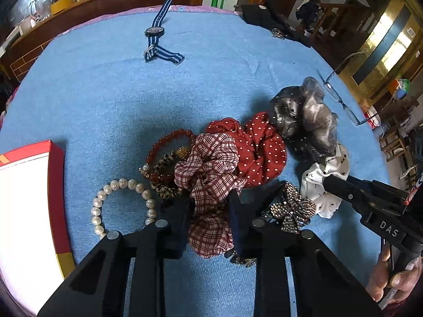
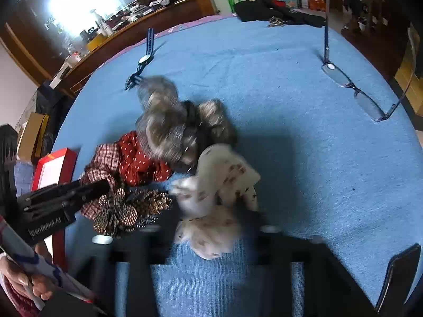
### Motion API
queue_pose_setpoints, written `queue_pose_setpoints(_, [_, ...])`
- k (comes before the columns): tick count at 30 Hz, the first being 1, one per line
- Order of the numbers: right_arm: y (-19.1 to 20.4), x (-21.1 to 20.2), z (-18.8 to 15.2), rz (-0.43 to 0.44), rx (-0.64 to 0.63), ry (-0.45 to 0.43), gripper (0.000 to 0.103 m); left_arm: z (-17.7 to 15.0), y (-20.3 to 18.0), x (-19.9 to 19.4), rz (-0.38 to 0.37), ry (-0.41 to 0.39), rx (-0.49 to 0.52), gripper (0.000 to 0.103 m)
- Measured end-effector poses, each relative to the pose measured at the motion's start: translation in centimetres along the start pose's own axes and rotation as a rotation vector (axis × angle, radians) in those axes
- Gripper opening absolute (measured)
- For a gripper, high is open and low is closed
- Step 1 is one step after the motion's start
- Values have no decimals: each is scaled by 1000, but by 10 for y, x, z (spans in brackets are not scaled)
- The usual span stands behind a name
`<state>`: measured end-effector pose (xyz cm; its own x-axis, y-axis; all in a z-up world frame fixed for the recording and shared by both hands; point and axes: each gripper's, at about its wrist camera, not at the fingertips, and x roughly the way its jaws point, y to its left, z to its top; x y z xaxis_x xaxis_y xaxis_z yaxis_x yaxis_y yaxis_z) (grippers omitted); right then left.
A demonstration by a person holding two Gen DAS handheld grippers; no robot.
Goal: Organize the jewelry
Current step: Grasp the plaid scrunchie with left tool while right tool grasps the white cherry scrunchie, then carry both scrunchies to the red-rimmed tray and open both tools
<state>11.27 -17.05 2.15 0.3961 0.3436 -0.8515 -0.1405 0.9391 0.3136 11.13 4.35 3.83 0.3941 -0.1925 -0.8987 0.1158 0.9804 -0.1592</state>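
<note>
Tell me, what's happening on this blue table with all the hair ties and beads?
A person holds a gripper tool in each hand, sorting accessories. The left gripper is clamped on the plaid scrunchie; the right gripper pinches the white scrunchie. A pearl bracelet, watch and glasses lie untouched on the blue cloth.

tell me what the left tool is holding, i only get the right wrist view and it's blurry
Observer: The left tool is shut on the plaid scrunchie.
Operator: any jewelry hidden behind that pile
Observer: Yes, a pearl bracelet lies on the blue cloth between the pile and the red box.
Operator: anything else there
Observer: A red bead bracelet sits against the plaid scrunchie, on the side away from the tool.
</note>
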Motion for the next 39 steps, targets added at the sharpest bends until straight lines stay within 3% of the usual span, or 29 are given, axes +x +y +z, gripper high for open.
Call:
queue_pose_setpoints(3, [-1, -11, -4, -6, -8, -35, 14, -3, -2, -10, 2, -25, 11, 23])
queue_pose_setpoints(11, [0, -42, -10, -11, 0, -93, 12, -12, -11, -45, -30, -94, 28, 22])
queue_pose_setpoints(13, [-2, -43, -10, -21, 15, -98, 22, -14, -13, -51, -42, -105, 33, 22])
queue_pose_setpoints(14, [-3, -42, -9, -28, 21, -99, 45, -16, -14, -56, -44, -113, 35, 22])
queue_pose_setpoints(15, [-5, -40, -9, -48, 29, -101, 59, -17, -15, -59, -46, -118, 35, 22])
queue_pose_setpoints(22, [-12, -14, -2, -86, 33, -57, 62, -29, -13, -78, -64, -146, 35, 23])
queue_pose_setpoints(23, [-13, -10, -1, -83, 34, -47, 59, -32, -13, -80, -64, -148, 34, 23])
queue_pose_setpoints(26, [-11, 8, -1, -92, 16, -5, 29, -37, -10, -82, -69, -150, 28, 23])
queue_pose_setpoints(28, [-11, 10, -4, -94, 17, -11, 24, -40, -8, -84, -71, -153, 26, 23])
queue_pose_setpoints(29, [-11, 7, -5, -87, 17, -18, 16, -42, -7, -85, -72, -157, 24, 23])
queue_pose_setpoints(39, [0, -62, -22, -13, 15, -144, 15, -54, 5, -101, -74, -200, 1, 23])
